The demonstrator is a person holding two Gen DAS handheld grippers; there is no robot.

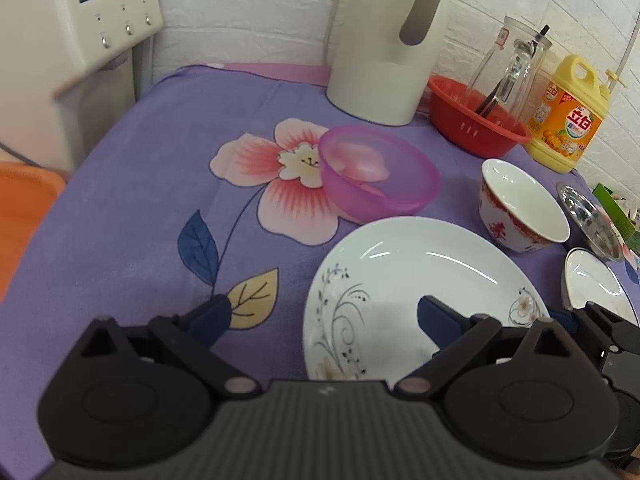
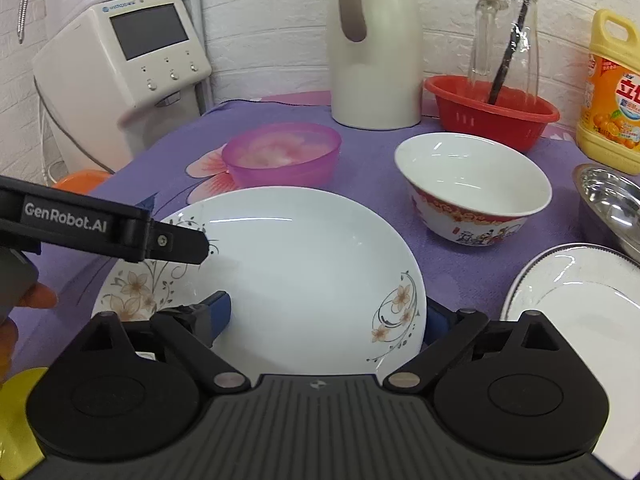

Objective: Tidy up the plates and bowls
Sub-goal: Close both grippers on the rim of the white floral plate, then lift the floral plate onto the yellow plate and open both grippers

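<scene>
A white floral plate [image 1: 424, 280] [image 2: 304, 272] lies on the purple cloth. My left gripper [image 1: 320, 316] is open, its right finger over the plate and its left finger beside the plate's left rim; it also shows in the right wrist view [image 2: 176, 240] over that rim. My right gripper [image 2: 328, 316] is open and straddles the plate's near part. A pink plastic bowl [image 1: 380, 172] [image 2: 282, 156] sits behind the plate. A white bowl with red pattern [image 1: 520, 204] [image 2: 476, 188] stands to the right. A second white plate [image 1: 596, 284] [image 2: 580, 300] lies at the far right.
A steel bowl [image 1: 588, 212] [image 2: 612, 200] sits at the right edge. Behind stand a cream kettle [image 1: 384, 52] [image 2: 374, 52], a red basket [image 1: 476, 128] [image 2: 492, 112] holding a glass carafe [image 1: 508, 60], a yellow detergent bottle [image 1: 568, 116] [image 2: 612, 96] and a white appliance [image 2: 120, 68].
</scene>
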